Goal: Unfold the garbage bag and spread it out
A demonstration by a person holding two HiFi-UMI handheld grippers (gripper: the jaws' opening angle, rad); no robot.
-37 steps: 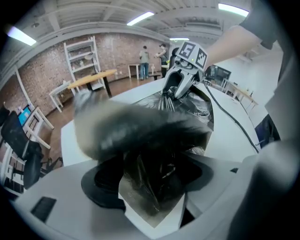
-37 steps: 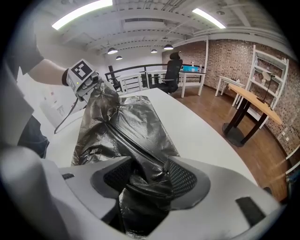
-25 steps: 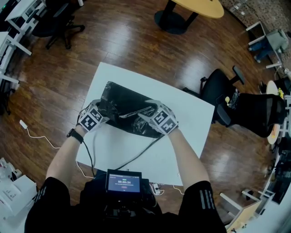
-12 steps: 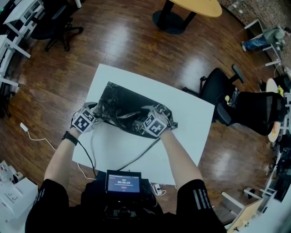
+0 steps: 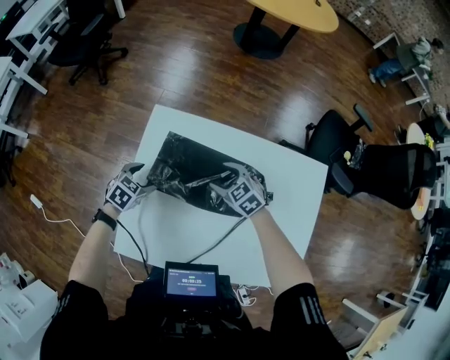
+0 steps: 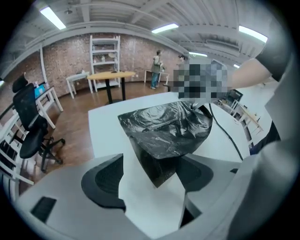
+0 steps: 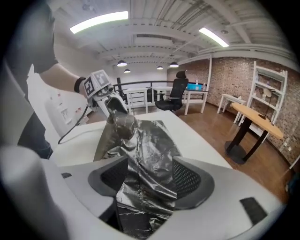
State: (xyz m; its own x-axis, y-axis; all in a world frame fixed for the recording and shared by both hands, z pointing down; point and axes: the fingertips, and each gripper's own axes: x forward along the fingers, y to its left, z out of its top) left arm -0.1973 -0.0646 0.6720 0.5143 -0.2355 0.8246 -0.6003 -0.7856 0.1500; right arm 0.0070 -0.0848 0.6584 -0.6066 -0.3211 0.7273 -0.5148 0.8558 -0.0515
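A crumpled black garbage bag [image 5: 200,176] lies on the white table [image 5: 295,183], partly spread. My left gripper [image 5: 143,183] is at the bag's near left corner. In the left gripper view that corner [image 6: 157,164] lies between the jaws of the left gripper [image 6: 152,176], close to the right pad [image 6: 199,171] and clear of the left one; the jaws stand open. My right gripper [image 5: 228,186] is over the bag's near right part. Its jaws have just been opening, and in the right gripper view bag folds [image 7: 145,159] lie loose between them [image 7: 150,178].
A black cable [image 5: 214,242] runs across the near half of the table to a small screen [image 5: 191,281] at my chest. A black office chair [image 5: 337,144] stands off the right edge, and a round wooden table [image 5: 292,14] is beyond. The floor around is wood.
My left gripper has slid to the left, away from the right one. The bag now lies a little wider across the table. The right gripper has stayed over the bag's near right part.
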